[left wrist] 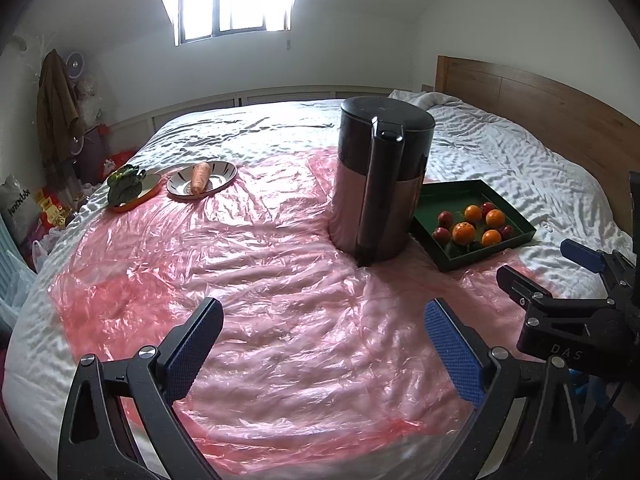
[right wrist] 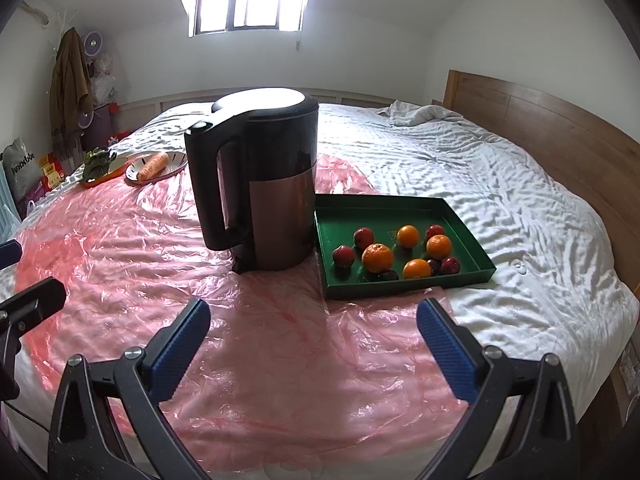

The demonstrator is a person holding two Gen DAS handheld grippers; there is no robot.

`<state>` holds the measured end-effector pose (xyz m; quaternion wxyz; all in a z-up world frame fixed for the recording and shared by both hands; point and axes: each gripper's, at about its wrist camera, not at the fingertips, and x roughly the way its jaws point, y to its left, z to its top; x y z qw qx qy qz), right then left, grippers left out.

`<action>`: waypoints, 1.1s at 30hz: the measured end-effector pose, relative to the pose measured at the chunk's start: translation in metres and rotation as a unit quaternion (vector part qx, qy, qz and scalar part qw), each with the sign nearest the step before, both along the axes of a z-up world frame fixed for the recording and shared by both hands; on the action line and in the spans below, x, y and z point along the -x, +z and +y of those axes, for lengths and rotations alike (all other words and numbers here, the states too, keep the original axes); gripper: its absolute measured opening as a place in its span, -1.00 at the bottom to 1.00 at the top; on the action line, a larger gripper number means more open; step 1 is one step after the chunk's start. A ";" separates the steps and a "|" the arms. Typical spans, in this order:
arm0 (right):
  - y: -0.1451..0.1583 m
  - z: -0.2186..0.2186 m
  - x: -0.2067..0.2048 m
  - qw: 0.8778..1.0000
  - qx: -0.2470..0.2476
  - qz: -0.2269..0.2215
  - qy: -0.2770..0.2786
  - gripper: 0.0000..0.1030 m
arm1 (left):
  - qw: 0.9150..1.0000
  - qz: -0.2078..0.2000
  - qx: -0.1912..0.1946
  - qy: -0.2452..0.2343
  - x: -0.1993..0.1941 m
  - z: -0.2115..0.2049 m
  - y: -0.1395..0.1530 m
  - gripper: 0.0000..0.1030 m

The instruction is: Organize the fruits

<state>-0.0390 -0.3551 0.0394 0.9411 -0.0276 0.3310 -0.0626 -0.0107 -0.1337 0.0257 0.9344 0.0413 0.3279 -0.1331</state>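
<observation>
A green tray (right wrist: 460,216) on the bed holds several oranges (right wrist: 377,258) and small red fruits (right wrist: 343,255); it also shows in the left wrist view (left wrist: 444,194). My left gripper (left wrist: 324,322) is open and empty above the pink plastic sheet, near the bed's front edge. My right gripper (right wrist: 314,326) is open and empty, just in front of the tray. The right gripper also shows at the right of the left wrist view (left wrist: 548,264), open. A striped plate holds a carrot (left wrist: 200,178). An orange plate holds a leafy green (left wrist: 124,184).
A tall dark electric kettle (right wrist: 264,184) stands on the pink sheet (right wrist: 280,360), touching the tray's left side. The wooden headboard (right wrist: 560,128) runs along the right. Clutter and bags sit on the floor at the far left (left wrist: 24,208).
</observation>
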 end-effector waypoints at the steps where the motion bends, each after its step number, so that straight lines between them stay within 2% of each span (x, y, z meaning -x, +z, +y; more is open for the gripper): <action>1: 0.000 0.001 -0.001 1.000 0.000 0.000 0.001 1.00 | 1.000 0.002 -0.001 0.001 -0.001 0.001 -0.002 0.92; 15: -0.006 0.002 -0.011 1.000 0.000 0.014 0.015 1.00 | 1.000 0.010 -0.010 0.013 -0.011 0.009 -0.006 0.93; 19: -0.006 0.003 -0.011 1.000 0.001 0.015 0.014 1.00 | 1.000 0.012 -0.007 0.013 -0.013 0.009 -0.006 0.98; 33: -0.011 0.001 -0.013 1.000 0.000 0.021 0.018 1.00 | 1.000 0.026 0.004 0.010 -0.016 0.011 -0.007 0.98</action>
